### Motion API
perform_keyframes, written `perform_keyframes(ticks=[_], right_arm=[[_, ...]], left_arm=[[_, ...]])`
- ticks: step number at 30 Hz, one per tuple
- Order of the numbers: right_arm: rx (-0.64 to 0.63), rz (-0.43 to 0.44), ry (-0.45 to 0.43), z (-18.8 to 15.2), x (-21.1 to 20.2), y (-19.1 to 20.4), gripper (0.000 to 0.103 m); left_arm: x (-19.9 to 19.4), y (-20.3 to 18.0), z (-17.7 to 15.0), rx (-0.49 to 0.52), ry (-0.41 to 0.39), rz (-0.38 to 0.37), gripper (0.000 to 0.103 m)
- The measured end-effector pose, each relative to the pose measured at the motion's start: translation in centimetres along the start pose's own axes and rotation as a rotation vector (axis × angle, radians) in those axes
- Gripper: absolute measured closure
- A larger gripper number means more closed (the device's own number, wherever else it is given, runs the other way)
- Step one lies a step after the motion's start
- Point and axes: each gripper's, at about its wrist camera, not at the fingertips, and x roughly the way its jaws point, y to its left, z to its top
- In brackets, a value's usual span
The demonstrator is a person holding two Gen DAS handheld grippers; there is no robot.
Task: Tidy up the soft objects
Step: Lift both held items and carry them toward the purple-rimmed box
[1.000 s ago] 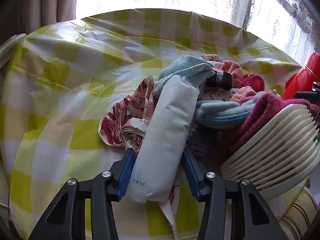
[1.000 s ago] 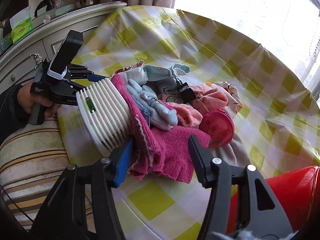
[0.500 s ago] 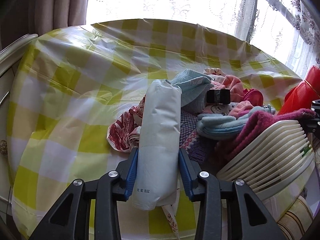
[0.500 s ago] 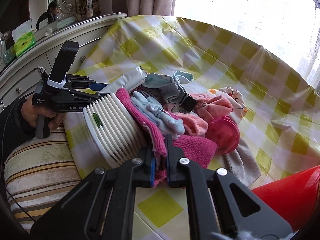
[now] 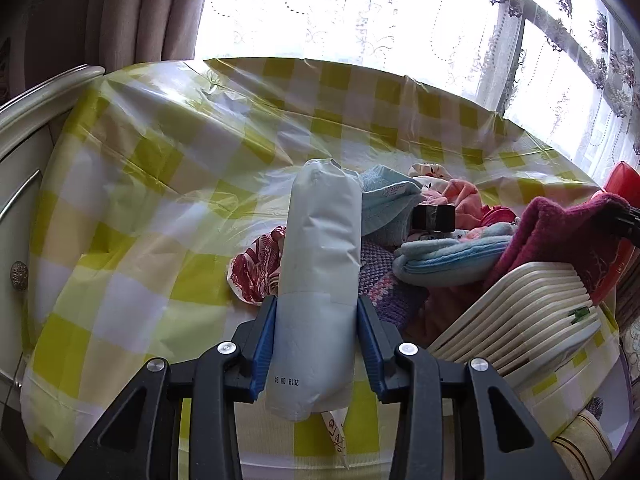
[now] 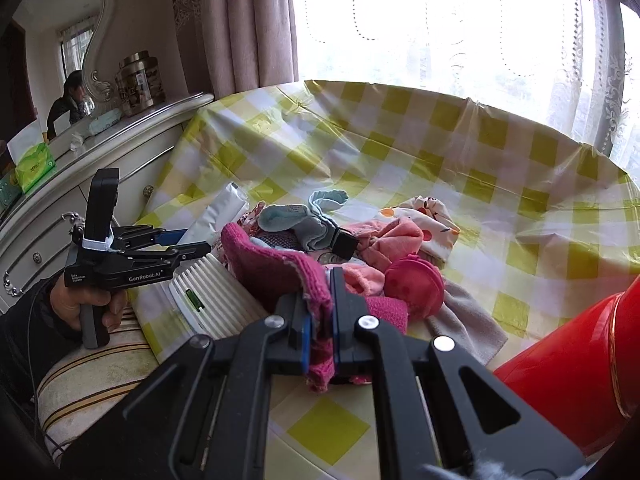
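Note:
My left gripper (image 5: 316, 308) is shut on a pale blue-white soft plastic pack (image 5: 320, 240), which stands up between the blue pads above the checked tablecloth (image 5: 140, 220). My right gripper (image 6: 322, 304) is shut on the edge of a magenta knitted cloth (image 6: 272, 264), lifted off the pile and draped over a white slatted basket (image 6: 216, 300). The pile holds a light blue sock (image 6: 304, 220), a pink garment (image 6: 392, 240) and a round pink piece (image 6: 416, 284). In the right wrist view a hand (image 6: 80, 304) holds the left gripper (image 6: 188, 242) with the pack (image 6: 216, 216).
A red container (image 6: 580, 360) stands at the right, close to my right gripper. A cream dresser (image 6: 120, 152) borders the table on the left. A striped cushion (image 6: 92, 380) lies under the basket's near side. Curtains (image 5: 152, 12) and a bright window are behind.
The left jaws have closed on the pack and lifted it upright off the pile. The right jaws, open a second ago, have shut on the magenta cloth and raised its edge.

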Motion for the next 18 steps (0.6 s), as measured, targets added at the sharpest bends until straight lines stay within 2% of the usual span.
perform_keyframes(ticks=[8, 18], right_arm=[[0.092, -0.064, -0.062, -0.4, -3.0, -1.2, 0.093], [0.184, -0.122, -0.058, -2.9, -5.4, -1.8, 0.093]], left_arm=[[-1.8, -0.1, -0.4, -0.028, -0.044, -0.001, 0.063], [-4.0, -0.9, -1.2, -0.038, -0.074, -0.003, 0.063]])
